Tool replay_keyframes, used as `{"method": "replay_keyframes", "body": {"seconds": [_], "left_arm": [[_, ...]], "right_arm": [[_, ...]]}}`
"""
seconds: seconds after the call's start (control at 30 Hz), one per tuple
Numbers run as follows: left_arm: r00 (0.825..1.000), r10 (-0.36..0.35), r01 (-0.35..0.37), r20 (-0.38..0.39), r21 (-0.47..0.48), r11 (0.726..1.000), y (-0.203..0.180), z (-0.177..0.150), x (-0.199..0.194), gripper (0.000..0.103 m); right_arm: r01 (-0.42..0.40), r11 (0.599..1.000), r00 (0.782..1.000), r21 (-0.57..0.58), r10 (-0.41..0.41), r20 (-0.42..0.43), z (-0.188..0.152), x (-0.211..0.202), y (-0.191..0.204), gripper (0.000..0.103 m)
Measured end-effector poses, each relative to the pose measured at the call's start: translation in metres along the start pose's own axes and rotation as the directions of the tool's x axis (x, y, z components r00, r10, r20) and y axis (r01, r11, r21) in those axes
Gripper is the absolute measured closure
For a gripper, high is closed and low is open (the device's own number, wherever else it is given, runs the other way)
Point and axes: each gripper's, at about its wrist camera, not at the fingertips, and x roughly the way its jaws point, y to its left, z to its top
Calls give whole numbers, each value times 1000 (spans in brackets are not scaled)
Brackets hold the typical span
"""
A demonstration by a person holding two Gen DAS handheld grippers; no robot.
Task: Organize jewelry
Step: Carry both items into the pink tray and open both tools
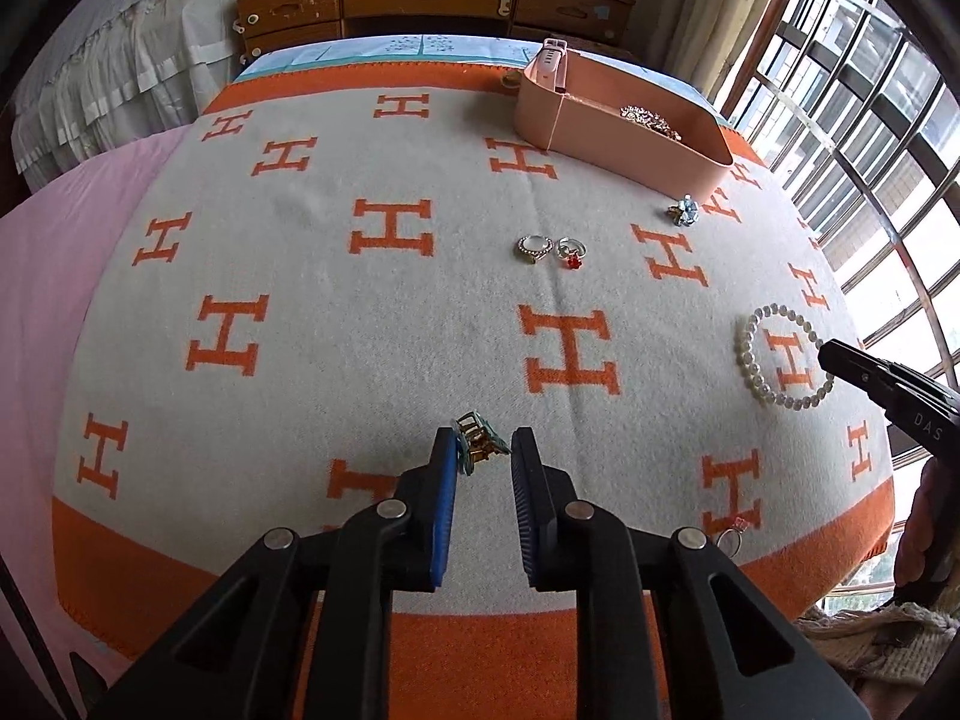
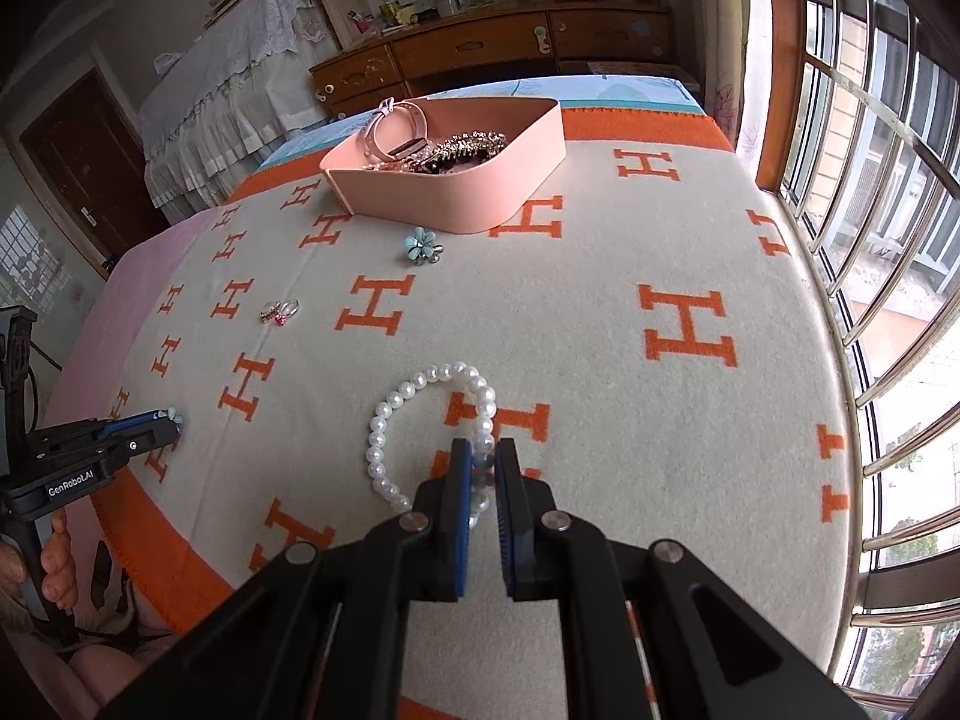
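My left gripper stands around a gold and teal brooch on the blanket; its jaws are apart, the left pad touching it. My right gripper is shut on the near side of a pearl bracelet, which lies on the blanket and also shows in the left wrist view. A pink tray at the far side holds a pink watch and sparkly jewelry. Two rings and a blue flower brooch lie loose.
An orange and cream H-pattern blanket covers the bed. Another ring lies near the front orange border. A barred window runs along the right. A wooden dresser stands beyond the bed.
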Motion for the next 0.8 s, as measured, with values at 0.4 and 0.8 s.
{"method": "replay_keyframes", "body": {"seconds": [0.4, 0.8], "left_arm": [[990, -92, 78, 105, 128, 989, -44, 87, -26, 87], [972, -101, 67, 211, 162, 984, -91, 212, 29, 87]], "right_arm": [[4, 989, 975, -148, 29, 220, 86, -56, 43, 96], [24, 998, 958, -66, -4, 286, 191, -16, 32, 95]]}}
